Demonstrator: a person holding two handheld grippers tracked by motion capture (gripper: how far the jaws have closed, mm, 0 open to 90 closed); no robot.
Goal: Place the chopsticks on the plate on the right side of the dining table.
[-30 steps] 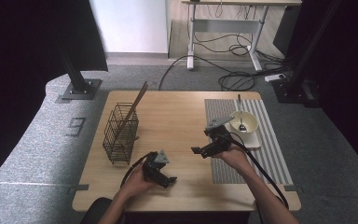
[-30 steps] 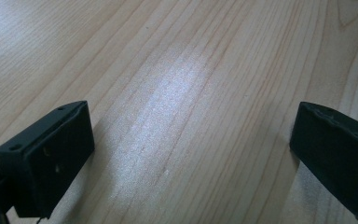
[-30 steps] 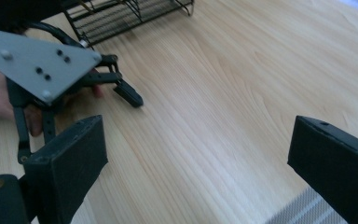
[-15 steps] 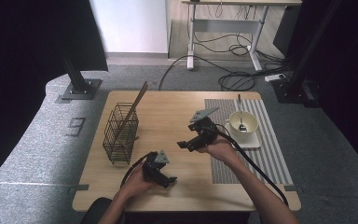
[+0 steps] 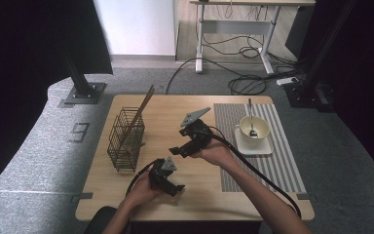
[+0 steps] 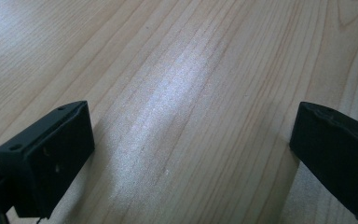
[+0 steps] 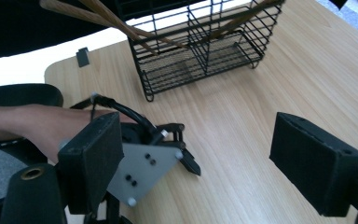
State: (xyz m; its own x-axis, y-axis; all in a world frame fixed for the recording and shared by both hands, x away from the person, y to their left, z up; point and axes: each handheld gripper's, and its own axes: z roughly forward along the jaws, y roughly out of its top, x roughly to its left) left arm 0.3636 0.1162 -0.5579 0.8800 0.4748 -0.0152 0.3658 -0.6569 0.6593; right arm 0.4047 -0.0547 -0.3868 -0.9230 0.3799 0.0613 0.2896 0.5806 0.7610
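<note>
At the near edge of the wooden table (image 5: 195,200), a person's left gripper (image 5: 172,184) rests low, its jaws spread wide over bare wood. Just beyond, the right gripper (image 5: 177,149) hangs above mid-table, jaws likewise apart and empty, aimed toward a black wire basket (image 5: 125,140) holding long wooden sticks (image 5: 141,108). To the right, a cream cup (image 5: 253,128) with a spoon (image 5: 250,117) sits on a square saucer (image 5: 254,146) atop a striped placemat (image 5: 277,161).

On my table (image 5: 195,197): wire basket (image 5: 125,139) at left, sticks (image 5: 141,108) leaning in it. Placemat (image 5: 268,156) at right; on it, a saucer (image 5: 254,146) bearing a cup (image 5: 253,128) with a spoon (image 5: 251,117) inside. Behind the table, a desk (image 5: 233,29) over cables (image 5: 246,83).
</note>
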